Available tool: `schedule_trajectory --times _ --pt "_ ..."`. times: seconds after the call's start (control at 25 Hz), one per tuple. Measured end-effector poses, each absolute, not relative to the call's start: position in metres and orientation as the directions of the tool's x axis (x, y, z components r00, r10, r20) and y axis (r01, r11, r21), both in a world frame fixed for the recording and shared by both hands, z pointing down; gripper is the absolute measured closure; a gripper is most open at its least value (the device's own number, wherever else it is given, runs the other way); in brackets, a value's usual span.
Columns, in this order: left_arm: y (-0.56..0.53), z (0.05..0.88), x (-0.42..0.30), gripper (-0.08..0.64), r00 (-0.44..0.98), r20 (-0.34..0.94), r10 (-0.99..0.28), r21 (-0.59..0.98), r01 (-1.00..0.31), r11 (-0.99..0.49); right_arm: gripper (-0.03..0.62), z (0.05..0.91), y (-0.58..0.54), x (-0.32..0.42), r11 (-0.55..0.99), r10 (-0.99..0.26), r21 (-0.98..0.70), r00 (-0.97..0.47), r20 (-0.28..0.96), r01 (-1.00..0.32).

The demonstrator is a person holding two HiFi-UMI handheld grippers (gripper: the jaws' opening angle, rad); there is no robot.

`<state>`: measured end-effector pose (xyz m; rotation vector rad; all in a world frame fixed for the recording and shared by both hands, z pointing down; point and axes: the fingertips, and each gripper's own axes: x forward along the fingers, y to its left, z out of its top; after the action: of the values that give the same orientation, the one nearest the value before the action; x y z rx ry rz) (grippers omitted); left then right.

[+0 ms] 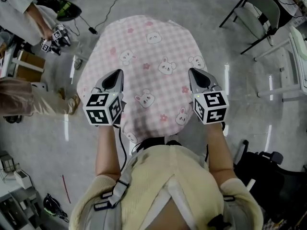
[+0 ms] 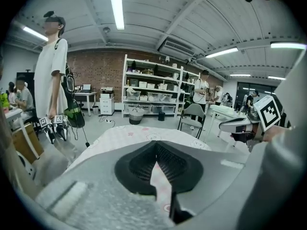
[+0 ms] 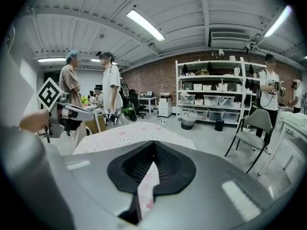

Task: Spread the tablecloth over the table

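The pink checked tablecloth (image 1: 148,66), printed with rabbits and small flowers, lies stretched out ahead of the person, its far edge rounded and sagging toward the grey floor (image 1: 230,109). Whether a table stands under it cannot be told. Its near edge is drawn up at two corners. The left gripper (image 1: 115,74) has its fingers closed tight on a pinched fold at the near left edge, and the right gripper (image 1: 194,72) is clamped the same way on the near right edge. In each gripper view a narrow strip of cloth (image 2: 160,176) (image 3: 146,186) runs out from between the fingers.

Around the cloth, bare floor is open on the right and beyond the far edge. A folding chair (image 1: 259,13) stands well apart at the upper right. A bystander (image 1: 21,6) stands near the far left corner, and a cable (image 1: 108,8) trails across the floor there.
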<state>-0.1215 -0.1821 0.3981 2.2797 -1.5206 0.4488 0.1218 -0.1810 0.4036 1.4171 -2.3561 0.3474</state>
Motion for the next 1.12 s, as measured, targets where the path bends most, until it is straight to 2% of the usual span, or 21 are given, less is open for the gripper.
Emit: schedule_trajectory --times 0.36,1.12 --pt "-0.158 0.423 -0.128 0.554 0.367 0.492 -0.79 0.154 -0.929 -0.335 0.588 0.414 -0.171 0.131 0.422 -0.803 -0.036 -0.392 0.449 -0.906" --pt "-0.182 0.419 -0.097 0.554 0.427 0.47 -0.773 0.212 -0.904 -0.371 0.588 0.421 -0.172 0.127 0.425 -0.785 -0.091 -0.417 0.459 -0.901"
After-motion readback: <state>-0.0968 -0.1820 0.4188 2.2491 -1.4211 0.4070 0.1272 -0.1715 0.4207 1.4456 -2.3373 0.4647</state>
